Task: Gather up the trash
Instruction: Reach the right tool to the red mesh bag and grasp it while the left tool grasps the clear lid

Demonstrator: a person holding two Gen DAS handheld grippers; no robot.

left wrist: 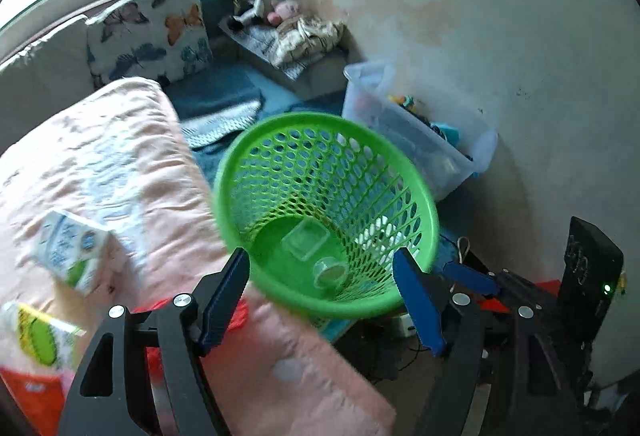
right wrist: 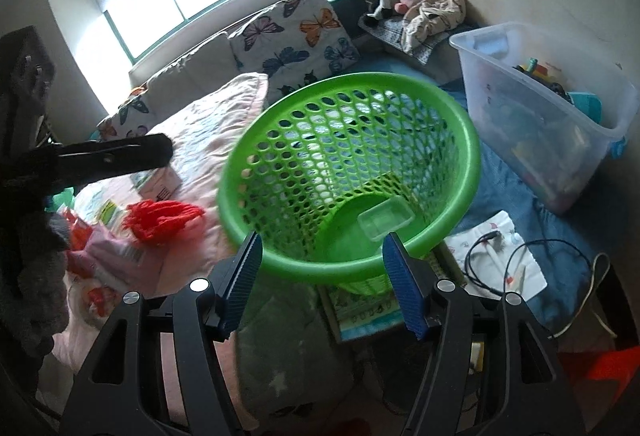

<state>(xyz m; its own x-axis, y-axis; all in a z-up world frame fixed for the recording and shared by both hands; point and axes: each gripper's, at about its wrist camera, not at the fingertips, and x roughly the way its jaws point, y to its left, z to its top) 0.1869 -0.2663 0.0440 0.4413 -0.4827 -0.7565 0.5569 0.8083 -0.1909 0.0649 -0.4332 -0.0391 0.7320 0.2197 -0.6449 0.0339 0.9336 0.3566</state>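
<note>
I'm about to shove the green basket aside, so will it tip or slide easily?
Probably tips easily: the green basket already leans, and narrows toward its base. Likely light, since its walls are perforated plastic and it holds only a clear tub and small cup, which may rattle or spill.

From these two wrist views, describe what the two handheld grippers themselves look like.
Both look alike. The left gripper has a black frame with triangular cut-outs, round silver pivot bolts, and two flat blue fingers with ribbed faces. The right gripper has the same black frame, silver bolts and ribbed blue fingers. No hand or sleeve shows.
</note>
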